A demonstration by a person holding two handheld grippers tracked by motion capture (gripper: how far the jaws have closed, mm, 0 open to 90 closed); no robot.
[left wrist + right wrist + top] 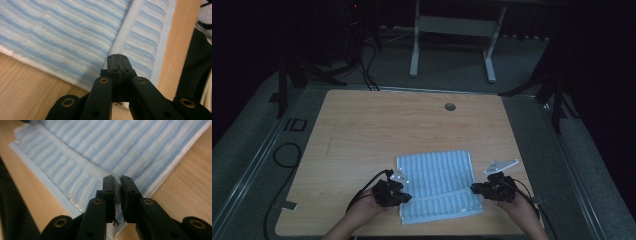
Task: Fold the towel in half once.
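A light blue striped towel (437, 185) lies flat on the wooden table (387, 125) near the front edge. My left gripper (404, 197) is at the towel's left side, near its woven band. In the left gripper view the jaws (117, 56) are pressed together with a thin edge of the towel (62, 37) pinched between them. My right gripper (474, 188) is at the towel's right side. In the right gripper view its jaws (117, 178) are shut on a fold of the towel (125, 145), and pale cloth shows between the pads. A hand holds each gripper.
A round cable hole (450, 106) sits near the table's far edge. Black cables (287, 155) loop on the floor to the left. A white table frame (452, 25) stands on the floor behind. Bare wood stretches beyond the towel.
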